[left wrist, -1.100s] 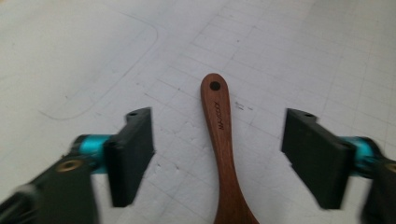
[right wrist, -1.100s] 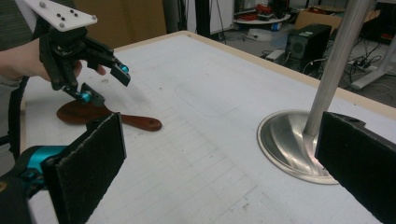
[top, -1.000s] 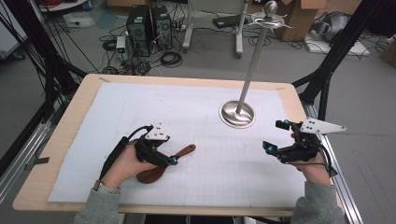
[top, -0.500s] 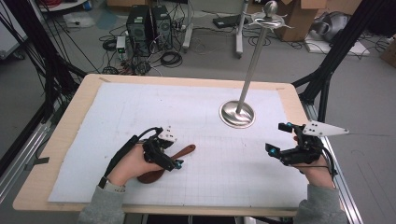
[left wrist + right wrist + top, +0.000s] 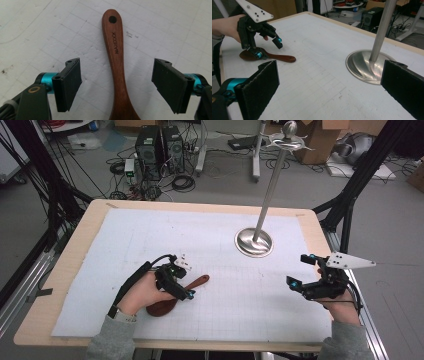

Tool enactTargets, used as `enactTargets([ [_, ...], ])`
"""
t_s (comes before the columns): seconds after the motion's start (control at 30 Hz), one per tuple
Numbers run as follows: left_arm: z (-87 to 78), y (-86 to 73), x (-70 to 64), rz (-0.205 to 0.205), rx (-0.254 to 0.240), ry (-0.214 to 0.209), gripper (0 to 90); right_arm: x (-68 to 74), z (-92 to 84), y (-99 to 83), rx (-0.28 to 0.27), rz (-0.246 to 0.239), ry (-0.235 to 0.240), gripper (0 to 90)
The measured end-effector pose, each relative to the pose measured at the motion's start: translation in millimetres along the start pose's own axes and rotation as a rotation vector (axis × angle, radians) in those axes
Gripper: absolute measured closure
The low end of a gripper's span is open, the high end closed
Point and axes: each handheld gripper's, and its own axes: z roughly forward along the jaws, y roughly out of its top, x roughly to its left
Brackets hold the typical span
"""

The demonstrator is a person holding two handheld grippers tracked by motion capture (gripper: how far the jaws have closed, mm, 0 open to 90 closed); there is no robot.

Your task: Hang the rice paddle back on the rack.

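A dark wooden spoon (image 5: 199, 282) lies flat on the white mat, bowl toward the person, handle pointing up and right. My left gripper (image 5: 182, 282) points down over the handle. In the left gripper view the handle (image 5: 117, 55) runs between the two pads (image 5: 71, 82), with clear gaps on both sides. The jaws have just been closing, and they stand open and do not touch the wood. My right gripper (image 5: 299, 271) hovers open over the mat at the right with nothing between its jaws (image 5: 329, 87). It faces the spoon (image 5: 282, 58) and the left gripper (image 5: 268, 47).
A metal stand with a round base (image 5: 254, 242) and a tall pole (image 5: 272, 175) rises from the mat's back right, close to the right gripper. The white mat (image 5: 150, 235) covers most of the wooden table (image 5: 85, 230). Black frame posts flank both sides.
The left gripper has shifted slightly to the right over the spoon's handle. The right gripper has stayed where it was.
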Motion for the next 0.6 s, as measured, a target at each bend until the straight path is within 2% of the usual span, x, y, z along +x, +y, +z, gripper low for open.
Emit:
enactTargets([
  [0.1,1.4,-0.2,2.4,-0.001,0.019,0.02,27.4,1.2,-1.7,-0.5,0.001,-0.008,-0.003,0.4],
  [0.17,2.1,-0.8,4.2,0.0,0.034,0.033,33.7,1.3,-2.1,-1.4,0.003,-0.004,-0.008,0.4],
  [0.37,1.8,-1.1,5.9,-0.011,0.049,0.011,41.3,-0.3,-0.8,-5.3,0.024,0.003,-0.016,0.4],
  [0.6,4.6,0.7,2.8,0.01,0.085,0.003,45.8,0.0,-1.8,-5.9,0.026,0.002,-0.014,0.4],
])
